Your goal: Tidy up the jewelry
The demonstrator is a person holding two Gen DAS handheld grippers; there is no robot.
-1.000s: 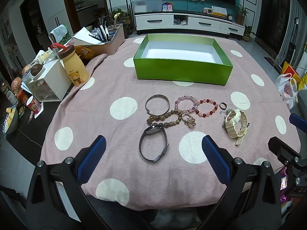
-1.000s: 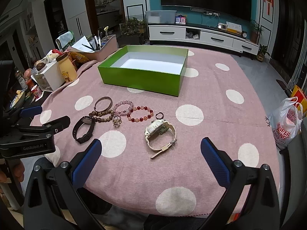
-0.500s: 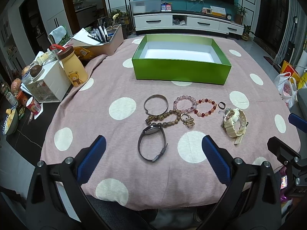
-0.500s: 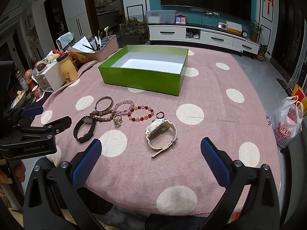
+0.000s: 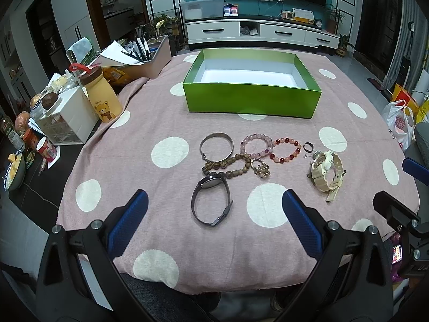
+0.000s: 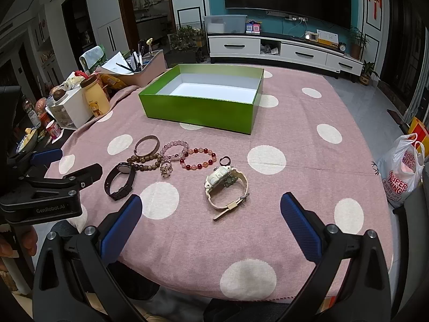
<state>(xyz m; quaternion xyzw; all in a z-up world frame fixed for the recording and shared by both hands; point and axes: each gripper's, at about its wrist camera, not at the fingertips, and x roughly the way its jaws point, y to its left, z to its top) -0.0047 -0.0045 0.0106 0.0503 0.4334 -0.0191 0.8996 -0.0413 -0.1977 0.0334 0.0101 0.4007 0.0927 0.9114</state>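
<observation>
An empty green box (image 5: 252, 102) (image 6: 198, 111) stands at the far middle of the pink dotted tablecloth. Nearer lie a metal bangle (image 5: 216, 147), a wooden bead bracelet (image 5: 228, 165), a pink bead bracelet (image 5: 256, 145), a red bead bracelet (image 5: 287, 150), a small dark ring (image 5: 308, 147), a gold charm (image 5: 260, 167), a dark watch (image 5: 210, 204) (image 6: 120, 181) and a cream watch (image 5: 325, 171) (image 6: 226, 186). My left gripper (image 5: 214, 222) is open just short of the dark watch. My right gripper (image 6: 210, 222) is open just short of the cream watch. Both hold nothing.
At the table's left edge stand a yellow bear bottle (image 5: 103, 99), a white drawer unit (image 5: 67, 118) and a tray of pens (image 5: 144, 59). A plastic bag (image 6: 405, 171) sits on the floor to the right. The left gripper's body (image 6: 45, 196) shows at the right wrist view's left.
Both grippers have shifted only slightly; the scene sits a touch lower and closer in the left wrist view. No object has moved.
</observation>
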